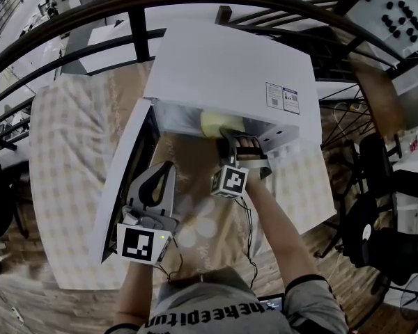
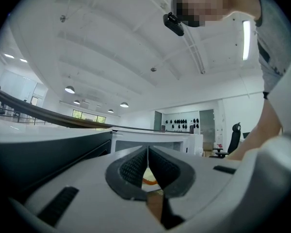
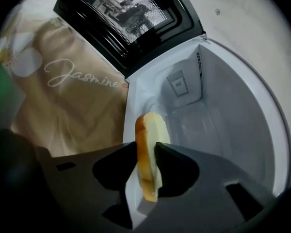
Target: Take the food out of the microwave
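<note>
Bread (image 3: 148, 159): pale slice w/ browned crust, on edge, pinched between the pads of right gripper (image 3: 146, 149); both pads press its faces. It sits at the mouth of the microwave (image 1: 230, 68), cavity behind it. Can't tell if it touches the cavity floor. From head view the bread (image 1: 221, 124) shows just under the top front edge, right gripper (image 1: 240, 147) reaching in at it.

Cavity (image 3: 223, 110): white walls, vent grille on back wall. Door (image 3: 126, 18) swung wide open to the left, black frame, mesh window w/ reflections.

Left gripper (image 1: 166, 169): beside the open door (image 1: 118, 200), apart from the bread. Jaws closed tip to tip, nothing in them; same in left gripper view (image 2: 148, 154).

Surface: microwave stands on a table (image 1: 63, 152) under a cloth (image 3: 63, 106), beige, checked at the edges, white flowers and the script "Jasmine" in front of the microwave. Cloth wrinkled.

Room: dark curved rail (image 1: 90, 19) arcs behind the table. Plank floor (image 1: 28, 305). Black chairs (image 1: 397, 249) to the right, cables near them. Left gripper view: high white ceiling (image 2: 111, 42), round lamps (image 2: 70, 89), one strip light (image 2: 245, 40), far wall w/ small dark items hung in rows, office chair (image 2: 234, 135) by it.
</note>
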Available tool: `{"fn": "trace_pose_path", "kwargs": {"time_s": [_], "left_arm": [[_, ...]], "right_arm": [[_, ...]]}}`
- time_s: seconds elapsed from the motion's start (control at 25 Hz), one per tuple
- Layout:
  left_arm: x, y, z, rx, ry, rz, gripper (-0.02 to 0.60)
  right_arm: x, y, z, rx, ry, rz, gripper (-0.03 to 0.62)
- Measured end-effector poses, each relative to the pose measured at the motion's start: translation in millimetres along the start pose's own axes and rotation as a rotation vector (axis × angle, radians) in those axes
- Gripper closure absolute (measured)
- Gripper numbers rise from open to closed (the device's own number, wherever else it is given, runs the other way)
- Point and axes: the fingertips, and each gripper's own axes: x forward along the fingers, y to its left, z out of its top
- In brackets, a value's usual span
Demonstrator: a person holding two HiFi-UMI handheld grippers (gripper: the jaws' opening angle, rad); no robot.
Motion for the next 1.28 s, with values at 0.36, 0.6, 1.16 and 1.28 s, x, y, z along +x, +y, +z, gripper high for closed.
{"fn": "trace_pose_path", "kwargs": {"time_s": [0.36,0.6,1.16,1.28], "left_arm": [[-1,-2,3,0.000,-0.002,0.006,0.569],[-4,-7,7,0.006,-0.009,0.007,0.571],[-19,-28,26,0.025,-0.028,0.026,0.569],[-23,-33,30,0.032,-0.034,0.032,0.571]], "right_arm": [[-12,-5,6,0.016,-0.020,-0.011,0.497],[-28,-12,12,0.053,-0.054,-0.027,0.507],[-81,-29,20,0.208,-0.120,-0.034,0.511],[-96,-35,22,0.251,-0.145,-0.038,0.511]]}}
